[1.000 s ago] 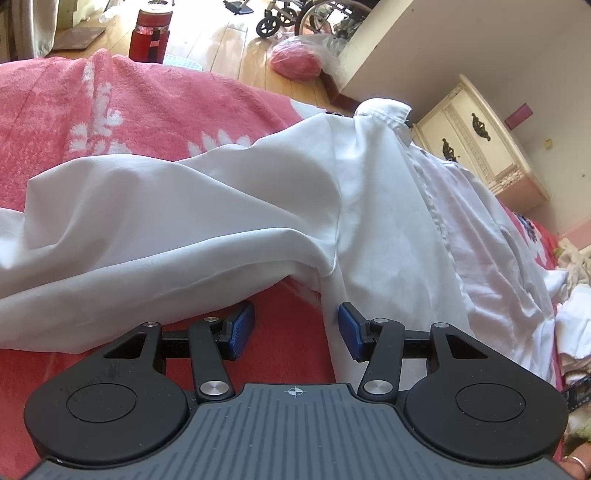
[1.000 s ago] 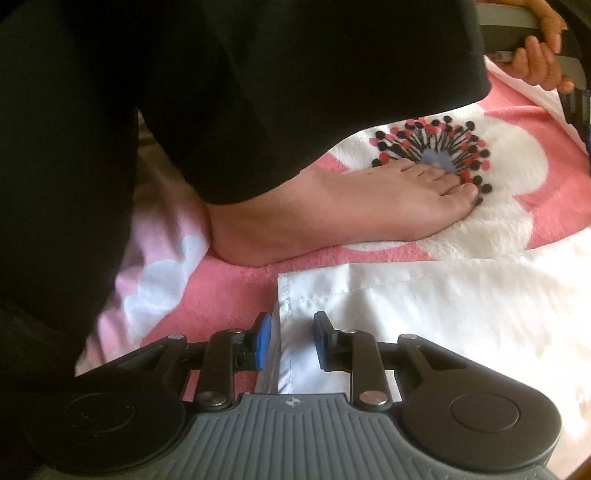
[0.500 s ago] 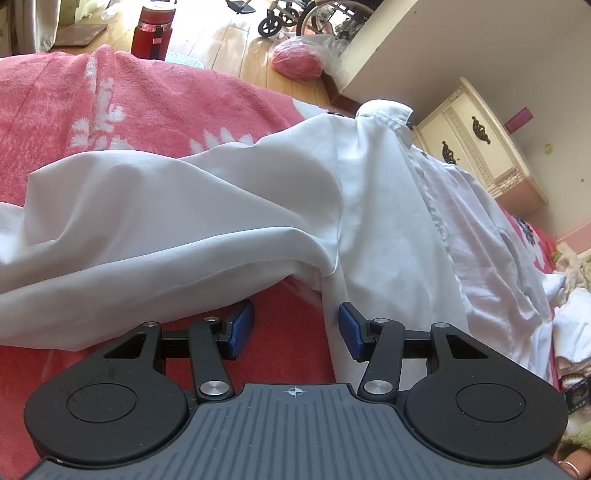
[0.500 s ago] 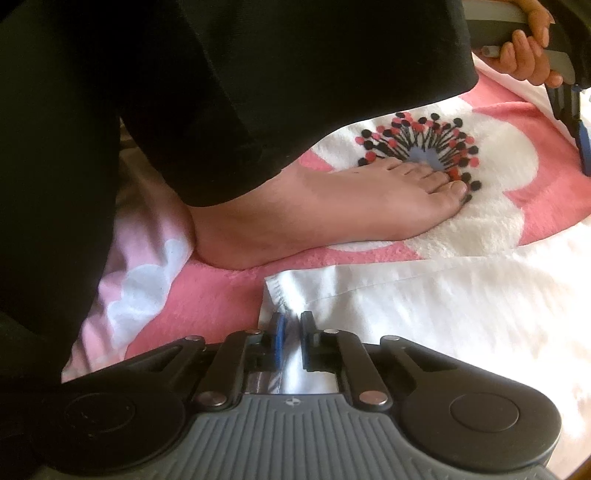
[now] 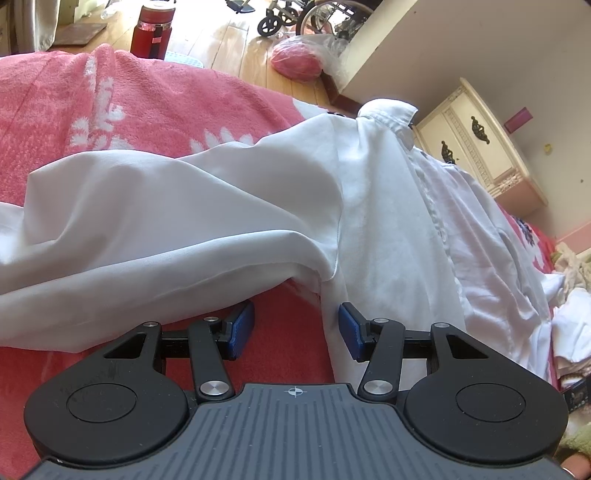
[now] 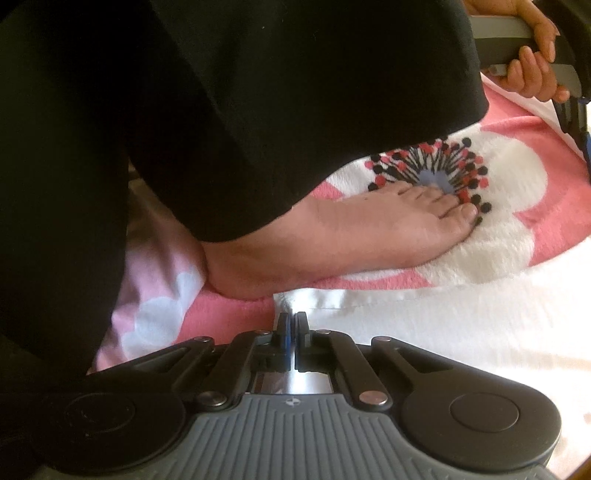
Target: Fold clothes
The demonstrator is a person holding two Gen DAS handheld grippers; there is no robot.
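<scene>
A white shirt point(image 5: 229, 206) lies spread over a pink blanket point(image 5: 122, 107), its collar at the far end. My left gripper point(image 5: 295, 328) hovers open just in front of the underarm seam. Bare blanket shows between its blue pads point(image 5: 242, 326), and the shirt's side edge lies by the right pad. In the right wrist view the shirt's hem point(image 6: 424, 317) runs across the flowered blanket point(image 6: 554, 206). My right gripper point(image 6: 291, 325) is shut on the hem's corner, its jaws closing tight with the white cloth pinched between them.
A person's bare foot point(image 6: 332, 236) and black trouser leg point(image 6: 240, 110) stand just beyond the hem corner. A hand point(image 6: 528, 70) holds the other gripper's handle. Beyond the bed are a red bottle point(image 5: 153, 31), a pink bag point(image 5: 295, 62) and a cream dresser point(image 5: 487, 147). Loose clothes point(image 5: 569, 306) lie at right.
My right gripper's jaws closed from partly apart to shut on the shirt's hem corner. The left gripper and the shirt in front of it stayed as they were.
</scene>
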